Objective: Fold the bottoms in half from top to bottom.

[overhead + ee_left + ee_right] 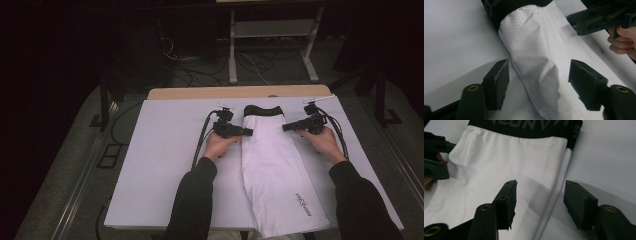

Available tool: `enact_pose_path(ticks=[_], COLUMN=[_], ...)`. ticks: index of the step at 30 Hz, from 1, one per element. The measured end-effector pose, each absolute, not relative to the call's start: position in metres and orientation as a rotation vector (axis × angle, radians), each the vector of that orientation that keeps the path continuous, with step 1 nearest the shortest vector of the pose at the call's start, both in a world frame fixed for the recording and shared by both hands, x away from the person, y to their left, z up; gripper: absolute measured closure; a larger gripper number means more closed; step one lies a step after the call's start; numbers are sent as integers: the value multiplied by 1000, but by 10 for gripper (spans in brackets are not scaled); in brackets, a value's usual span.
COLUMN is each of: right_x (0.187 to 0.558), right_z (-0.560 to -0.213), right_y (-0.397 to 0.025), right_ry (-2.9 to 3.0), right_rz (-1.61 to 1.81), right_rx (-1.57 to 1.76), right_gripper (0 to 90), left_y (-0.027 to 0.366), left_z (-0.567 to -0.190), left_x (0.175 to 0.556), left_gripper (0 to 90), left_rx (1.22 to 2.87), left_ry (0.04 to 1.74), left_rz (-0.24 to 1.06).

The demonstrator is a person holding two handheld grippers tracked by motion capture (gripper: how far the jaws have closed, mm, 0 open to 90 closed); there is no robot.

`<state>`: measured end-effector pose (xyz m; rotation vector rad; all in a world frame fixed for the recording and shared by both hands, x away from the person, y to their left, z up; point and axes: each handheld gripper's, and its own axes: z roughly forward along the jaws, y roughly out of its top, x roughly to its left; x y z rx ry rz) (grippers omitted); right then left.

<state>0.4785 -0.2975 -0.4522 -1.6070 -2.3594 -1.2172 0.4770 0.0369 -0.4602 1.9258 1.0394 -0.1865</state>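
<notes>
Two spread-jawed tools, the left gripper (248,132) and right gripper (285,127), flank the folded white shorts (275,165) just below their black waistband (262,111), grasping nothing.

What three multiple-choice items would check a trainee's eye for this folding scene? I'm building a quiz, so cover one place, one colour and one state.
1. Where does the garment lie?
A. On the table, between the two grippers
B. On the floor
C. Over the person's arm

2. What colour is its waistband?
A. Red
B. Black
C. Yellow

3. How do the left gripper and right gripper stand?
A. Both shut on the fabric
B. One shut, one open
C. Both open

Key: 1 A, the high view shows it flat on the table with a gripper at each side near the waistband. 2 B, the band at the far end is black against the white fabric. 3 C, each gripper view shows a wide gap between its jaws, with fabric below them but not clamped.
</notes>
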Motion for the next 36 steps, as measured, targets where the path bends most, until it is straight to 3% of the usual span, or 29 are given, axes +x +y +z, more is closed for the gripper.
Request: enact_pose_path(ticks=[5,11,20,29,36], right_x=[479,477,474,472,468], right_z=[-454,-453,-454,-453,-444], right_y=[-297,-293,-290,-292,-294], right_ry=[-2351,-2416,-2439,-2372,-2334], right_rz=[-1222,-1187,-1171,-1259,-1344], right_rx=[-1606,-1643,-1713,-1715,-1668], right_gripper=[503,665,855,884,886], left_y=[35,30,28,29,30], left_z=[-459,-457,-460,-459,-455], left_x=[479,479,480,480,479], left_gripper=[487,652,777,858,871], left_rx=[1941,1941,1935,1920,1898], left_ry=[1061,1072,1090,1092,1100], left_rz=[-160,-134,-133,-127,-135])
